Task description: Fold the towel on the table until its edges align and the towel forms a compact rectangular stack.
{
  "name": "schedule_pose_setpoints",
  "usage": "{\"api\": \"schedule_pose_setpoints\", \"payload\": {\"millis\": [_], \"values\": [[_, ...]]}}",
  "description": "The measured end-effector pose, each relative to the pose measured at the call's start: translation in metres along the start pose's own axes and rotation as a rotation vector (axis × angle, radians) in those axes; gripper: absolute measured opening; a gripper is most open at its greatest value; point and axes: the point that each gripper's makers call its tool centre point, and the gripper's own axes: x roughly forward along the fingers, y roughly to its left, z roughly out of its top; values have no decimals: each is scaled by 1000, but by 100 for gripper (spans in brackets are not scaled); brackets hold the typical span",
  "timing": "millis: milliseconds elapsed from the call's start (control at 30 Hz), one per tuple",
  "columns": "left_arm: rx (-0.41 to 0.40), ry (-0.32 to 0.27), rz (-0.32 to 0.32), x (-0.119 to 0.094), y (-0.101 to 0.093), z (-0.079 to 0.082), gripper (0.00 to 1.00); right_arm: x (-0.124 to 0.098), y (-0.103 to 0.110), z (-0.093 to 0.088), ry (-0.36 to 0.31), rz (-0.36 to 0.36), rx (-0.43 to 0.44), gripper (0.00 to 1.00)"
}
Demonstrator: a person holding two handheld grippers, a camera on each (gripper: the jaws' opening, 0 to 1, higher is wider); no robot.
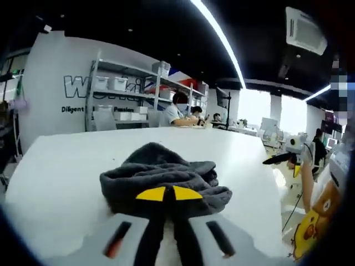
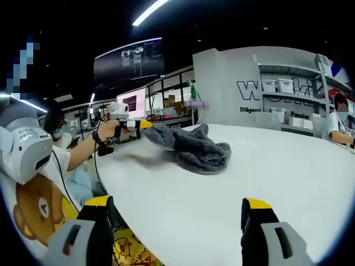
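A dark grey towel (image 1: 161, 180) lies crumpled on the white table (image 1: 66, 177). My left gripper (image 1: 168, 193) has its yellow tips closed together on the towel's near edge. From the right gripper view, the left gripper (image 2: 138, 125) holds one end of the towel (image 2: 194, 147) slightly raised off the table (image 2: 266, 172), with a person's hand behind it. My right gripper (image 2: 177, 206) is open with its jaws wide apart, well short of the towel and holding nothing. It also appears as the right gripper (image 1: 293, 151) off the table's right side.
Shelving with white bins (image 1: 119, 94) stands against the far wall, and people sit at desks (image 1: 180, 111) behind the table. A person in a bear-print shirt (image 2: 33, 205) stands at the table edge. A monitor (image 2: 130, 102) is beyond the left side.
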Motion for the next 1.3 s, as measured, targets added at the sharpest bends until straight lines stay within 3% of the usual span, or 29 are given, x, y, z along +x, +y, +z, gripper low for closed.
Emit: {"api": "schedule_pose_setpoints", "payload": {"millis": [167, 267, 1033, 1300], "values": [[26, -47, 50, -13, 14, 37, 2, -3, 1, 1, -6, -1, -1, 100], [66, -33, 67, -16, 15, 41, 2, -4, 1, 1, -7, 0, 1, 100], [36, 80, 9, -23, -9, -25, 3, 6, 9, 0, 3, 24, -4, 100], [29, 92, 18, -32, -23, -49, 11, 9, 7, -3, 6, 29, 2, 100]]}}
